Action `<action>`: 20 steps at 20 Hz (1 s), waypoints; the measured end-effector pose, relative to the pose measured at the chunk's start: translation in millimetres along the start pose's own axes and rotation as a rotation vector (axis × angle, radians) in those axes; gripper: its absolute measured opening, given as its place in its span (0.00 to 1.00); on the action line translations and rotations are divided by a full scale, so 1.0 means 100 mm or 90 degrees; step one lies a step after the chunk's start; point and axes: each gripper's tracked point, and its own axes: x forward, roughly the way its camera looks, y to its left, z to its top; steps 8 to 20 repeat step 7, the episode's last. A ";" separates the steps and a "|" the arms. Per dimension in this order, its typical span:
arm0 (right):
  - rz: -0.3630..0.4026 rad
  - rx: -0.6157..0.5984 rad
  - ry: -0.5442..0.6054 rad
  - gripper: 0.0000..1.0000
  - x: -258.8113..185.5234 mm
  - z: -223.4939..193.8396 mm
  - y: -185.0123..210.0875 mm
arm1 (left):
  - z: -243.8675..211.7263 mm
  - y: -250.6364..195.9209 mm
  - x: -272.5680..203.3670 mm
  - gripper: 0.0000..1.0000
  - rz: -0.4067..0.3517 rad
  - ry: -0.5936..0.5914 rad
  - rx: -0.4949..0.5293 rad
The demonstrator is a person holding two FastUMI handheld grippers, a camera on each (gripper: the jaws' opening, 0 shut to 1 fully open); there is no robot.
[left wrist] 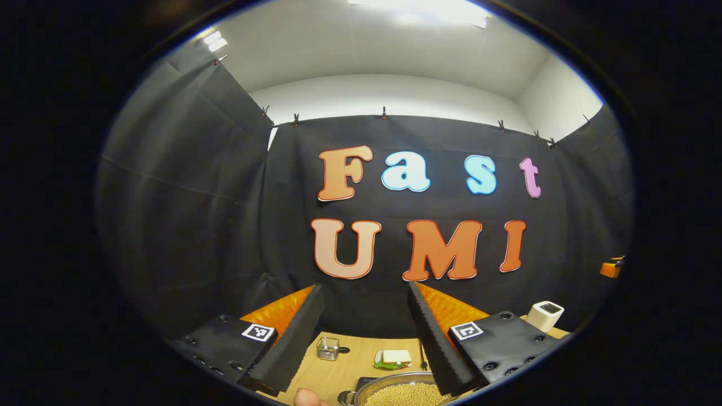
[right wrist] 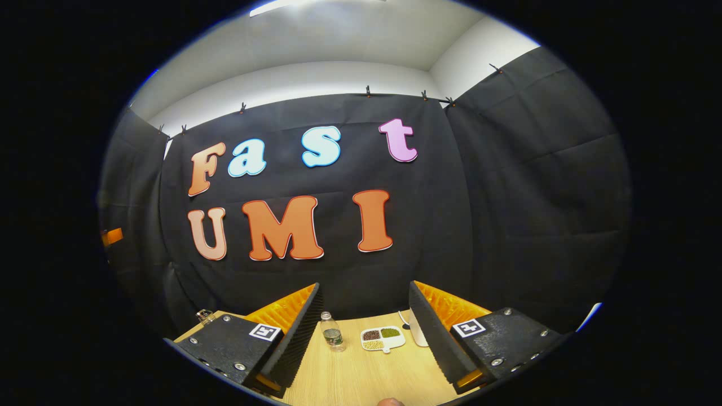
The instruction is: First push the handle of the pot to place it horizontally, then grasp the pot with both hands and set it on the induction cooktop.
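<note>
Left gripper point(left wrist: 365, 332) first: my fingers stand spread wide, nothing between them, held up above the wooden table point(left wrist: 350, 369). At the bottom centre of the left gripper view sits the pot point(left wrist: 395, 389), round metal rim, full of pale yellow grains, just below and between my fingertips, nearer the right finger point(left wrist: 437, 344). Beyond it, a small glass jar point(left wrist: 328, 348) left of centre and a white block on a green wrapper point(left wrist: 393, 358) in the middle; no writing I can read on either. A white box-like container point(left wrist: 545, 316) stands at the lower right edge.

Now the right gripper view: right gripper point(right wrist: 365, 330) equally wide apart, pinching nothing, over bare table point(right wrist: 361, 378). Between the fingers, farther back, a clear plastic bottle point(right wrist: 332, 332) stands upright, its label too small to read. Just right of it lies a white divided tray point(right wrist: 383, 338) with dark, green and pale fillings. A white object point(right wrist: 416, 334) peeks out from behind my right finger.
</note>
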 end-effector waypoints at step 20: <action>0.002 -0.009 0.004 1.00 0.01 -0.05 -0.01 | -0.08 0.06 -0.07 0.98 0.005 0.006 0.009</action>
